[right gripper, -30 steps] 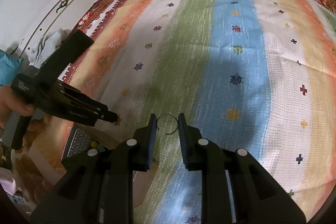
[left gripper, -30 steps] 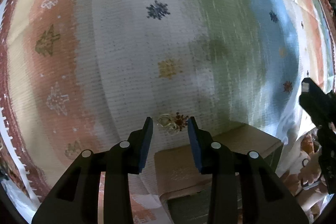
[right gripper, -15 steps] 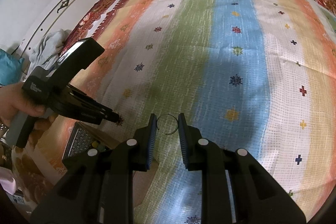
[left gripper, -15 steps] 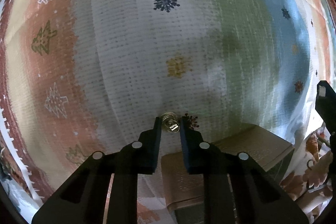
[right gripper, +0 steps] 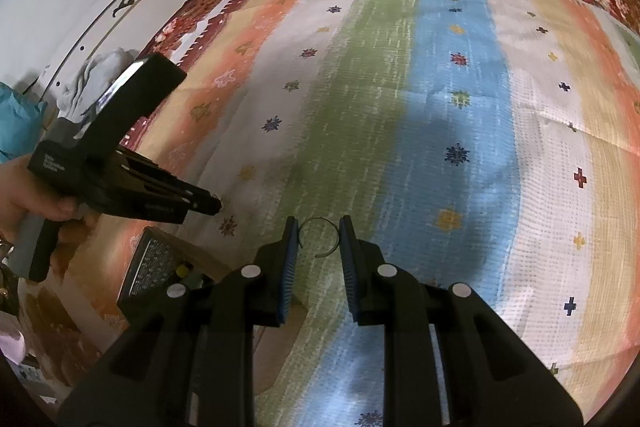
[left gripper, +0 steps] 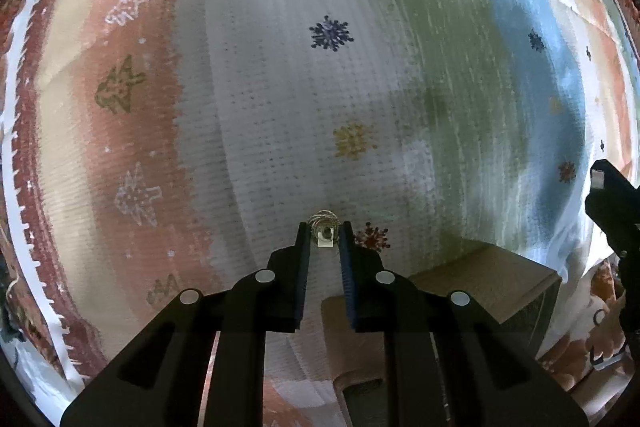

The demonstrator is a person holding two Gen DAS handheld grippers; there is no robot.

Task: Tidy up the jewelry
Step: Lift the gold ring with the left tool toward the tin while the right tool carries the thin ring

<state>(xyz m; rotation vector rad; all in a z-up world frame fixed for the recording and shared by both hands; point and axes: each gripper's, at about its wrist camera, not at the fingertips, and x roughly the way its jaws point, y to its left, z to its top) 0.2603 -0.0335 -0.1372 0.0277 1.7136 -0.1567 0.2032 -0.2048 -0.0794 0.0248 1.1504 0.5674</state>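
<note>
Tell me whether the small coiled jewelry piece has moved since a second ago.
Yes. The coiled jewelry piece lay beside the red motif on the bedspread; now it sits pinched between the left gripper fingers, whose jaws just closed.

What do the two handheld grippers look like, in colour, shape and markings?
Both are matte black plastic. The left gripper and the right gripper each have two straight fingers with ribbed blue pads inside and round silver pins at the joints. Seen from the side, the left one has a grey handle and small pale lettering.

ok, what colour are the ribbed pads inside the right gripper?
Blue pads on a black right gripper; clearest in the right wrist view.
</note>
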